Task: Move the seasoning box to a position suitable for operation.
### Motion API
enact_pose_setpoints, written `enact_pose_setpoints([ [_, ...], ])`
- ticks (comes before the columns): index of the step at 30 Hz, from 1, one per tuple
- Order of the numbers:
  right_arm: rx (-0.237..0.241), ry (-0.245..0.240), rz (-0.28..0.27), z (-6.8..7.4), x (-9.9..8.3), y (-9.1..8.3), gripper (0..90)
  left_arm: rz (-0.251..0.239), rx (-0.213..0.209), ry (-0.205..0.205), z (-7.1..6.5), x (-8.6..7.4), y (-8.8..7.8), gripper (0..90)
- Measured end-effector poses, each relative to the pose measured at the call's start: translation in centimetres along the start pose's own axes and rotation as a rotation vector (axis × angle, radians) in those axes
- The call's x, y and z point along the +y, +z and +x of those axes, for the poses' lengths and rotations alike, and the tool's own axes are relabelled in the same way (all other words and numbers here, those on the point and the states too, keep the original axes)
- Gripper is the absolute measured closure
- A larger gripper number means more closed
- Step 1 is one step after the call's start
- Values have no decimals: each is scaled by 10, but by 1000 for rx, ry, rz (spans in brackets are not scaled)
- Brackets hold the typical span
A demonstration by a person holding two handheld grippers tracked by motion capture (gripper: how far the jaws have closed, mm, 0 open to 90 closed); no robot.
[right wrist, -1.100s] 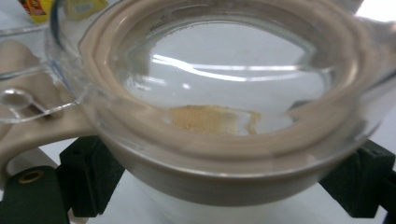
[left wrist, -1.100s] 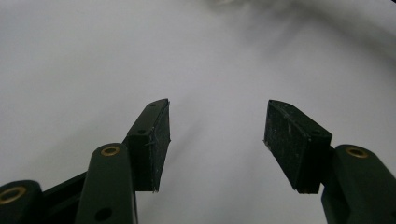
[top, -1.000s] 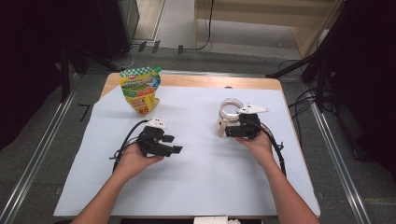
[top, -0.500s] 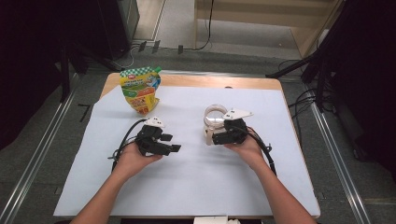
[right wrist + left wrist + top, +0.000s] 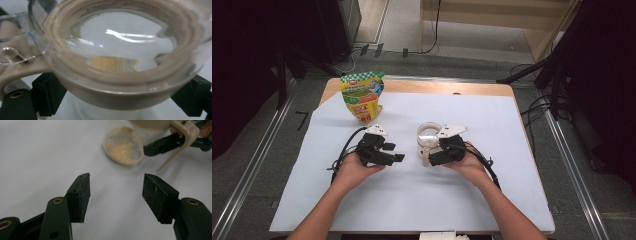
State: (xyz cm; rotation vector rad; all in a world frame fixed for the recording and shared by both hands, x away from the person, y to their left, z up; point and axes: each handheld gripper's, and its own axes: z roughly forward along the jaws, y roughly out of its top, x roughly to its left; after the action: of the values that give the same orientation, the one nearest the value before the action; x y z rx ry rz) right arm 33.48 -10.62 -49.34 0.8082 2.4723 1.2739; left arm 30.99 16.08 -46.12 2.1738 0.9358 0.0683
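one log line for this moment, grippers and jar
left gripper: open, empty | right gripper: shut on clear jar, some tan grains inside | snack pouch: upright, far left of white sheet

Your wooden table (image 5: 472,88) carries a white sheet (image 5: 412,200). Beyond your left gripper (image 5: 392,154) stands a colourful pouch (image 5: 361,96); a clear jar (image 5: 428,136) sits at your right gripper (image 5: 428,155).

Right gripper (image 5: 428,156) and jar (image 5: 428,134) further left

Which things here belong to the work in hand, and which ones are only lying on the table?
In use: clear jar with beige lid, gripped by right gripper; left gripper, open beside it.
Lying about: colourful pouch, white table cover.
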Motion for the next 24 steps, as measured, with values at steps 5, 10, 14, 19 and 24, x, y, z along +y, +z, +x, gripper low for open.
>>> enact_pose_setpoints([
  [5, 23, -36, 10, 14, -2, 6, 121, -1, 1, 1, 1, 0, -1, 405],
  [10, 47, -17, -2, 9, -6, 6, 121, -2, 0, 0, 0, 0, -1, 406],
  [14, 55, -14, -14, 8, -8, 6, 120, 3, -3, 5, 0, 0, 0, 406],
  [19, 56, -14, -13, 8, -9, 6, 120, 8, 3, 5, 0, 0, 1, 408],
  [24, 45, -14, -5, 9, -9, 4, 120, 3, 3, 5, 0, 0, -1, 408],
])
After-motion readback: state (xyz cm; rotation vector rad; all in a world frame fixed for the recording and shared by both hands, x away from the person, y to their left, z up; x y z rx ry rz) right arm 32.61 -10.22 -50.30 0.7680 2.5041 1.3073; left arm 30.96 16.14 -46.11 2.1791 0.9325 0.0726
